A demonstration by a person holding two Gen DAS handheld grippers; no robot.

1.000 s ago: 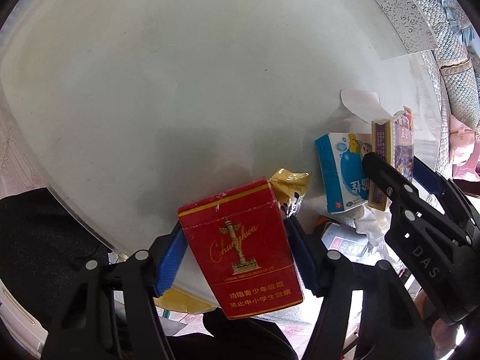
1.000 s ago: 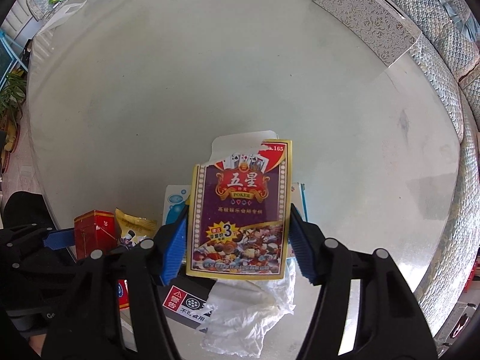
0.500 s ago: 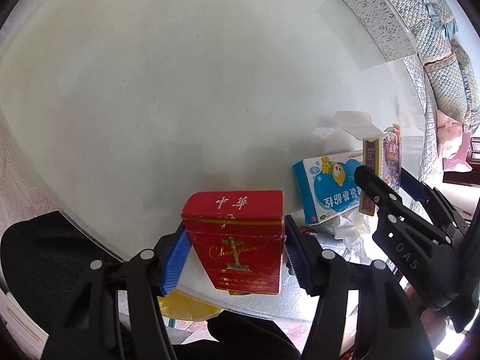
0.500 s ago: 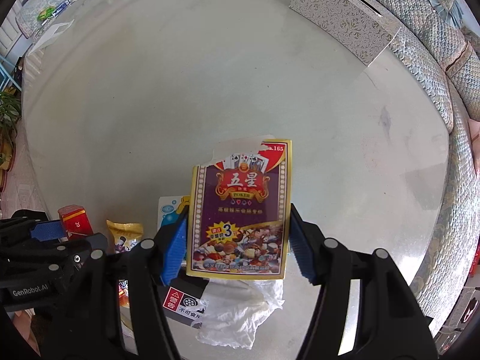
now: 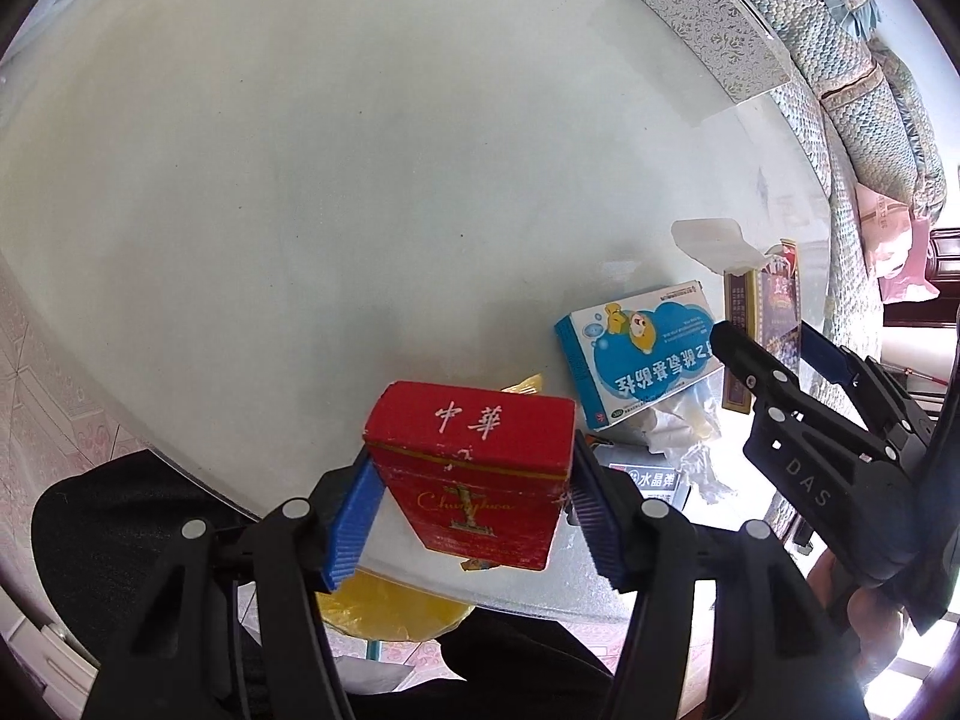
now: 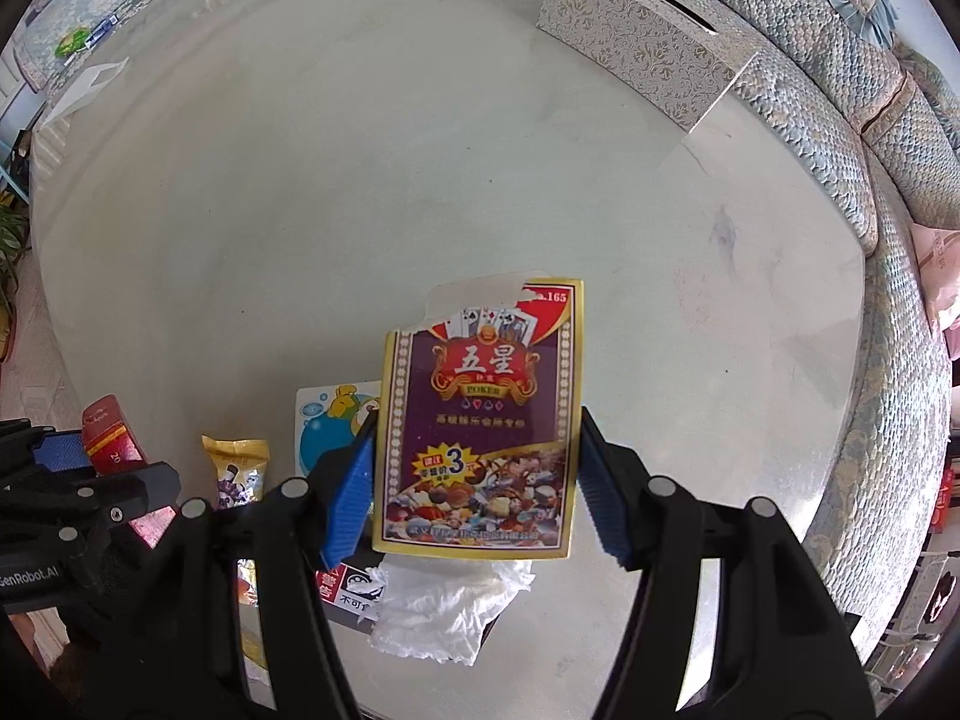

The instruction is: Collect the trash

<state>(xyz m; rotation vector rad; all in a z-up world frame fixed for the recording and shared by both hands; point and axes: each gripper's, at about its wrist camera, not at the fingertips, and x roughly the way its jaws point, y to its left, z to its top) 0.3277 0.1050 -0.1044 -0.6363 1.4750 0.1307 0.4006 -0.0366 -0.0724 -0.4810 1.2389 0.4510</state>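
My left gripper [image 5: 474,504] is shut on a red cigarette pack [image 5: 474,474], held above the near rim of the pale round table [image 5: 300,180]. My right gripper [image 6: 474,480] is shut on a purple and gold playing-card box [image 6: 480,414] with a torn top flap, also lifted off the table. On the table below lie a blue and white medicine box [image 5: 636,372], a crumpled white tissue [image 6: 444,612], a gold snack wrapper [image 6: 237,462] and a black-labelled packet [image 5: 651,480]. The right gripper [image 5: 774,354] shows at the right of the left wrist view.
A patterned silver tissue box [image 6: 642,48] stands at the far right of the table. A quilted sofa [image 6: 840,60] curves around the table's right side. A yellow object [image 5: 390,606] and dark cloth [image 5: 108,540] lie below the near rim, over tiled floor.
Both grippers rose with their boxes. The cigarette pack has tipped so its top face now shows, and the trash on the table looks smaller and farther below.
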